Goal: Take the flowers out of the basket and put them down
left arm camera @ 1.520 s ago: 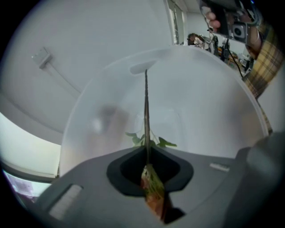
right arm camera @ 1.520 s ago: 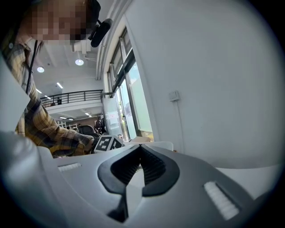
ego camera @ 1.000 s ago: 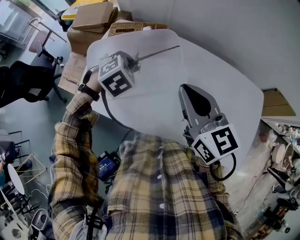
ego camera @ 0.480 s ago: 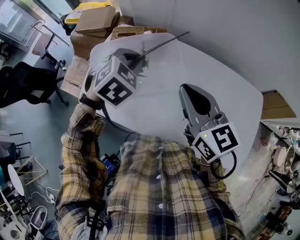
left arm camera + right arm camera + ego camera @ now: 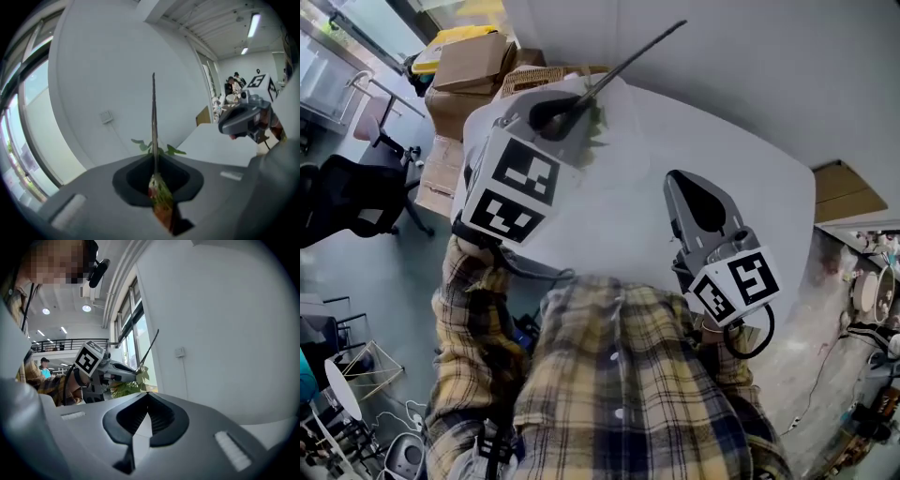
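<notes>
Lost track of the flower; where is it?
The flower is clamped in the left gripper, above the table's far left edge in the head view.

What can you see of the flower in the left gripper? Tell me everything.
The flower is a single stalk: a thin, dark, straight stem, a few small green leaves low on it, and a reddish-orange and green end. The left gripper is shut on that end, so the stem sticks out past the jaw tips, in the air over the white table. Nothing else touches it.
</notes>
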